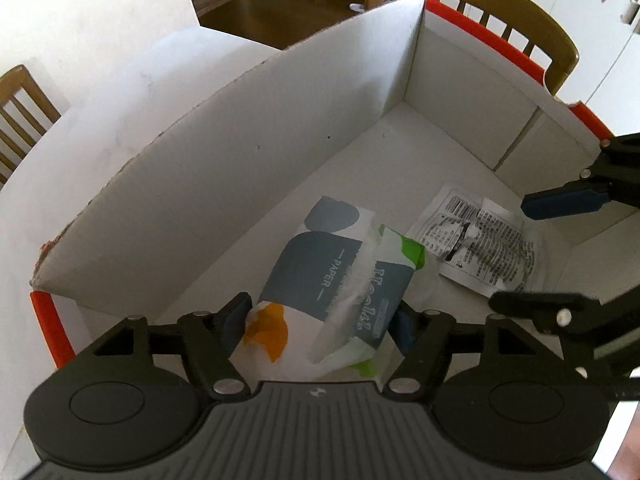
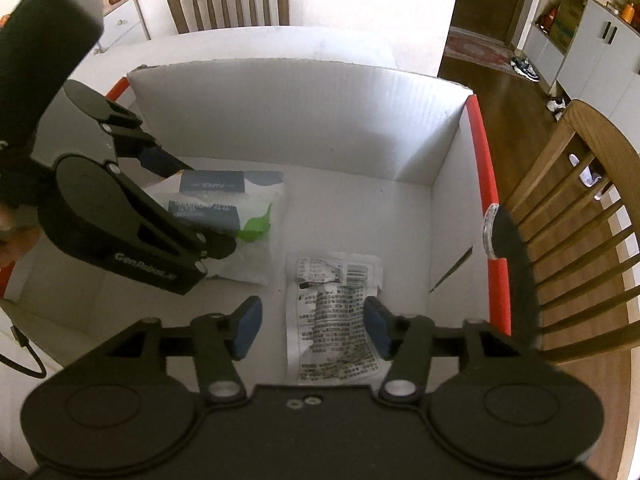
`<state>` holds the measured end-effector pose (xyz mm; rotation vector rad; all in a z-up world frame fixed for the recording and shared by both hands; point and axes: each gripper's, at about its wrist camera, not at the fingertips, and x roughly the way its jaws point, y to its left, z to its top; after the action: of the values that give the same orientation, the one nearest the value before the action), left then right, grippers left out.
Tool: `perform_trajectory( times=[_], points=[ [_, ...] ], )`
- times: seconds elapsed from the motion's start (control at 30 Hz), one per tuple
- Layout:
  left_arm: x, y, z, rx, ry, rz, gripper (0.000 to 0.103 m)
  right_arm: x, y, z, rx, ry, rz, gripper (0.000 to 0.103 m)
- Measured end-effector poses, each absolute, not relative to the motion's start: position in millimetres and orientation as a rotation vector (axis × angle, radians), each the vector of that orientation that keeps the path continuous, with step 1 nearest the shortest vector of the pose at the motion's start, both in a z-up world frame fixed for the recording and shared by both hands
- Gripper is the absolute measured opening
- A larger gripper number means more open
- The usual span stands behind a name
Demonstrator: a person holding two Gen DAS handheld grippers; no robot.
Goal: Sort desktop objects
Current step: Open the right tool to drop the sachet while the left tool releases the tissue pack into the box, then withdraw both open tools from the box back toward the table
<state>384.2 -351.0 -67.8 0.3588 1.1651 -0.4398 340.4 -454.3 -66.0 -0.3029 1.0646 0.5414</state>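
A: Left wrist view. Left gripper (image 1: 320,322) points down into the white box (image 1: 240,160) with red edges. Tissue pack (image 1: 332,280) lies on the box floor between its blue pads; the left pad looks to touch the wrapper, the right pad sits just beside it. Whether it is clamped, I cannot tell.

B: And ahead?

A: Torn printed wrapper (image 1: 476,246) ahead and to the right, under the right gripper (image 1: 532,248).

B: Right wrist view?

A: Right gripper (image 2: 312,326), jaws apart, pads either side of the printed wrapper (image 2: 336,320), clear of it. Tissue pack (image 2: 236,208) ahead-left, under the left gripper (image 2: 188,208). Wooden chair (image 2: 580,216) right of the box.
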Motion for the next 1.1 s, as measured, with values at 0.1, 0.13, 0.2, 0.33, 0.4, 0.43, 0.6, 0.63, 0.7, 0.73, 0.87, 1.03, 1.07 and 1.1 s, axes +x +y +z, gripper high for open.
perform_trajectory(
  times=[0.1, 0.13, 0.2, 0.33, 0.4, 0.43, 0.6, 0.63, 0.7, 0.73, 0.87, 1.03, 1.07, 1.1],
  points=[
    [381, -348, -64, 0.331, 1.156, -0.443, 0.086, 340, -456, -61, -0.295, 1.05, 0.556, 0.065],
    [380, -347, -62, 0.327, 1.153, -0.446, 0.086, 338, -456, -60, -0.298, 1.047, 0.56, 0.066],
    [376, -346, -58, 0.325, 1.138, -0.444, 0.086, 336, -457, -58, -0.301, 1.04, 0.57, 0.07],
    [371, -340, -48, 0.306, 1.115, -0.445, 0.086, 333, -458, -52, -0.291, 1.023, 0.585, 0.072],
    [367, -340, -43, 0.289, 1.1, -0.451, 0.086, 332, -457, -48, -0.287, 1.014, 0.591, 0.072],
    [367, -338, -39, 0.279, 1.091, -0.454, 0.086, 331, -455, -45, -0.287, 1.01, 0.594, 0.072],
    [356, -331, -18, 0.223, 1.031, -0.469, 0.086, 322, -454, -35, -0.276, 0.987, 0.613, 0.074],
    [354, -332, -16, 0.202, 1.019, -0.477, 0.086, 321, -455, -33, -0.271, 0.98, 0.611, 0.074],
    [348, -328, -7, 0.176, 0.989, -0.486, 0.086, 320, -456, -31, -0.254, 0.974, 0.606, 0.074],
    [343, -325, -2, 0.167, 0.973, -0.489, 0.086, 320, -456, -30, -0.249, 0.97, 0.605, 0.074],
    [328, -313, 12, 0.122, 0.926, -0.494, 0.088, 315, -458, -22, -0.22, 0.941, 0.606, 0.078],
    [309, -291, 25, 0.059, 0.873, -0.483, 0.101, 300, -461, -11, -0.154, 0.877, 0.621, 0.085],
    [305, -287, 27, 0.047, 0.865, -0.481, 0.101, 297, -462, -8, -0.14, 0.867, 0.625, 0.086],
    [302, -283, 28, 0.039, 0.858, -0.478, 0.102, 294, -461, -7, -0.132, 0.858, 0.626, 0.087]
  ],
)
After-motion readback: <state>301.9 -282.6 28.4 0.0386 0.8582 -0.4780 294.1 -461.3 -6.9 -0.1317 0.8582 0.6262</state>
